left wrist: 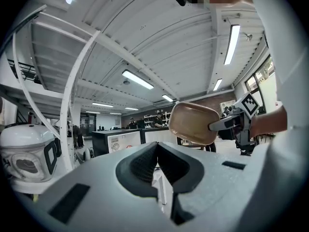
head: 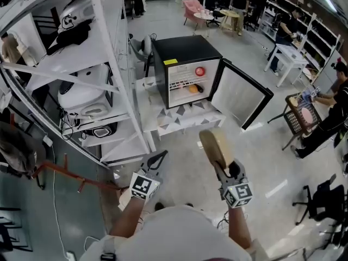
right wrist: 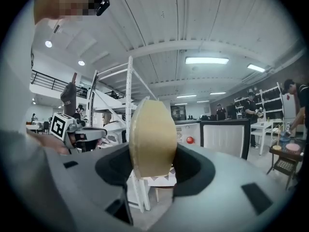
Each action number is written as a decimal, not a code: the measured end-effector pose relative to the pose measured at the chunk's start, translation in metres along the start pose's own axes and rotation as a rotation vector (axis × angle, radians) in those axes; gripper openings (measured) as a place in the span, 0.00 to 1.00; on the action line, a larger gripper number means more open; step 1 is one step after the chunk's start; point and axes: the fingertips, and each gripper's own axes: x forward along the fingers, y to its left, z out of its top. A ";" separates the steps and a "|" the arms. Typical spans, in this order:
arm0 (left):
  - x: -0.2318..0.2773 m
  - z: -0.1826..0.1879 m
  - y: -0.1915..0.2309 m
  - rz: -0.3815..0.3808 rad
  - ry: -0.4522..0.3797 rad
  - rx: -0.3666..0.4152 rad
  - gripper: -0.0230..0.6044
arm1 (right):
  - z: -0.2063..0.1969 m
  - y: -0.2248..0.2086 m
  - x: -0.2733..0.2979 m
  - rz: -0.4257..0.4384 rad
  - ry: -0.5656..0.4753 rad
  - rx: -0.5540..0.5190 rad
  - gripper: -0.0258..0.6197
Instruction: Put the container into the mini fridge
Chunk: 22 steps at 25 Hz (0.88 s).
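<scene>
A tan oval container (head: 216,145) stands on edge between the fingers of my right gripper (head: 224,166), which is shut on it in the air above the floor. In the right gripper view the container (right wrist: 152,137) fills the gap between the pads. The left gripper view shows it (left wrist: 193,123) from the side. The black mini fridge (head: 185,56) stands ahead on a low white table (head: 185,117), its door (head: 239,94) swung open to the right. My left gripper (head: 160,156) is shut and empty, level with the right one and to its left.
Inside the fridge lie a red item (head: 199,71) and an orange one (head: 193,89). A white shelving rack (head: 125,91) with white appliances (head: 81,94) stands to the left. People, a basket stand (head: 302,116) and a black chair (head: 326,200) are at the right.
</scene>
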 end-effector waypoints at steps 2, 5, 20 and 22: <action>0.002 0.000 -0.002 0.003 0.003 0.001 0.04 | -0.001 -0.003 -0.002 0.004 0.000 0.018 0.40; 0.005 -0.001 -0.008 0.005 0.010 0.006 0.04 | -0.004 -0.010 -0.006 -0.001 0.007 0.013 0.40; 0.036 -0.005 -0.057 0.029 0.047 -0.002 0.04 | -0.013 -0.048 -0.032 0.068 0.016 0.041 0.40; 0.039 -0.006 -0.061 0.042 0.049 -0.009 0.04 | -0.015 -0.055 -0.034 0.077 0.018 0.045 0.40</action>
